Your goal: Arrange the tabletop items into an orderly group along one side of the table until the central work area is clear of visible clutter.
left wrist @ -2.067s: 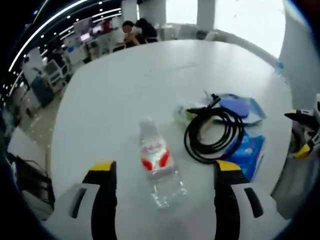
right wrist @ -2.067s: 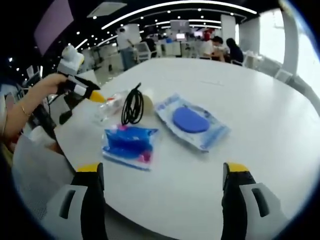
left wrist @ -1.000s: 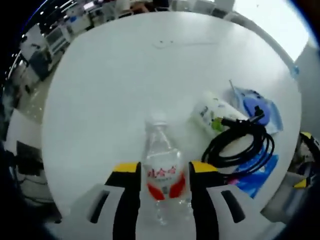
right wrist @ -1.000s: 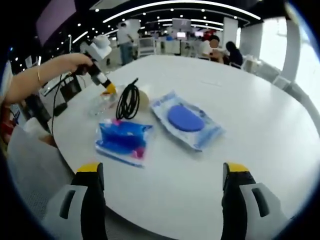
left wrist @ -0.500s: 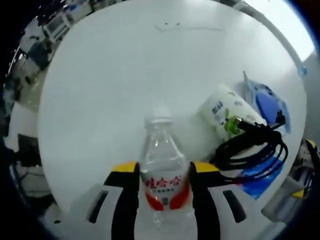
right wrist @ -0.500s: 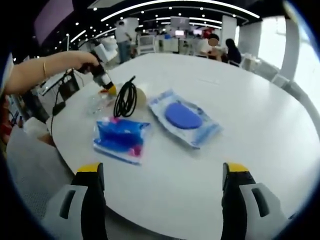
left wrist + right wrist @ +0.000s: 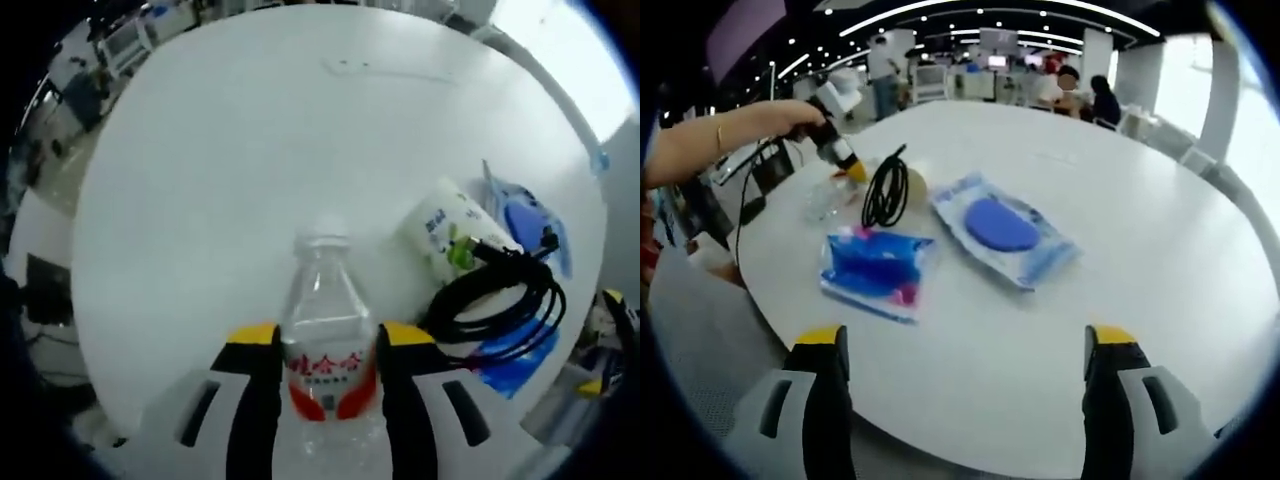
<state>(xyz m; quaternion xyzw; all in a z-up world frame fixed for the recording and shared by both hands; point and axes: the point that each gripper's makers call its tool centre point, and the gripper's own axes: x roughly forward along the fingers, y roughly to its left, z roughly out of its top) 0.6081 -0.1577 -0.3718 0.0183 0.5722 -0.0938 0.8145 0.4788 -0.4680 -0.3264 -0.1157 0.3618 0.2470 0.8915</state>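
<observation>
The left hand-held gripper [image 7: 320,355] stayed clamped on the bottle [image 7: 325,330], lying at the near edge of the white worktop [image 7: 250,150], as half a second before. Right of it lay a tube [image 7: 440,225], a black cable [image 7: 500,305] and blue packets [image 7: 872,270]. The right hand-held gripper [image 7: 965,370] hung wide open, holding nothing, unchanged

Open office with ceiling light strips [image 7: 970,12], desks and bright windows [image 7: 1250,110].
</observation>
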